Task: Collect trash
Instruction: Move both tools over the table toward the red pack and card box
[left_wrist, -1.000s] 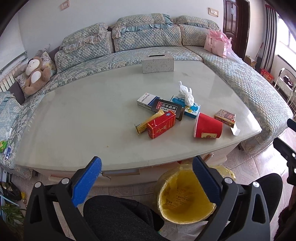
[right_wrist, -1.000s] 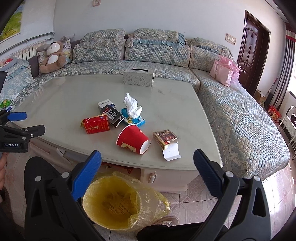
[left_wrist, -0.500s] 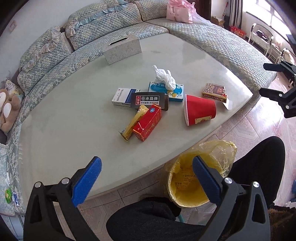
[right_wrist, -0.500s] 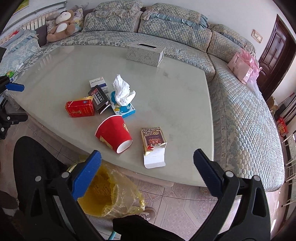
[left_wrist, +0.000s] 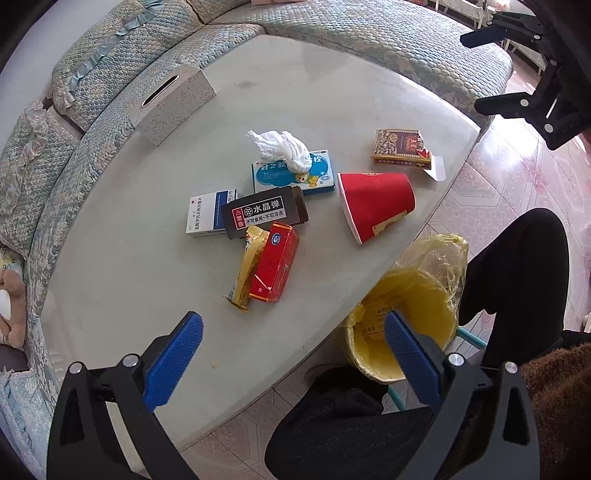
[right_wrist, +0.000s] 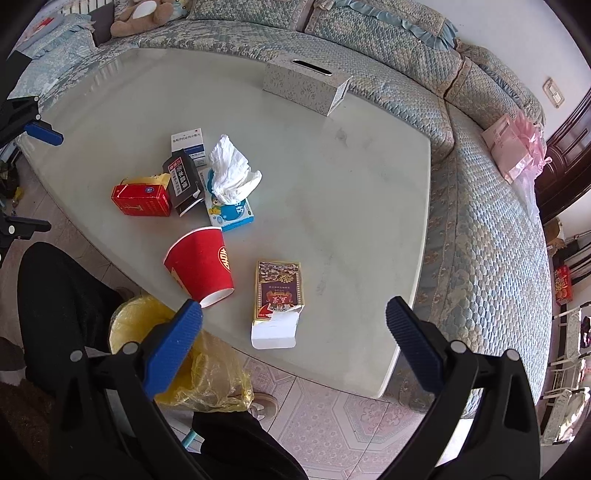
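Note:
Trash lies on the pale table (left_wrist: 140, 295): a red paper cup (left_wrist: 376, 205) on its side, a crumpled tissue (left_wrist: 282, 147) on a blue box (left_wrist: 317, 177), a black box (left_wrist: 264, 214), a white box (left_wrist: 203, 218), a red box (left_wrist: 275, 267), a yellow wrapper (left_wrist: 247, 269) and a torn brown carton (left_wrist: 400, 147). A bin with a yellow bag (left_wrist: 410, 314) stands below the table edge. My left gripper (left_wrist: 293, 336) is open and empty above the near edge. My right gripper (right_wrist: 293, 323) is open and empty just above the brown carton (right_wrist: 277, 291) and cup (right_wrist: 201, 264).
A patterned tissue box (left_wrist: 171, 103) stands at the far side of the table. A curved quilted sofa (right_wrist: 491, 236) wraps around it, with a teddy bear (right_wrist: 144, 14) and a pink bag (right_wrist: 517, 147). The person's dark-clad legs (left_wrist: 513, 280) flank the bin.
Both grippers have risen and tilted downward over the table, moving closer to the trash. Both stay open and empty. The objects have not moved.

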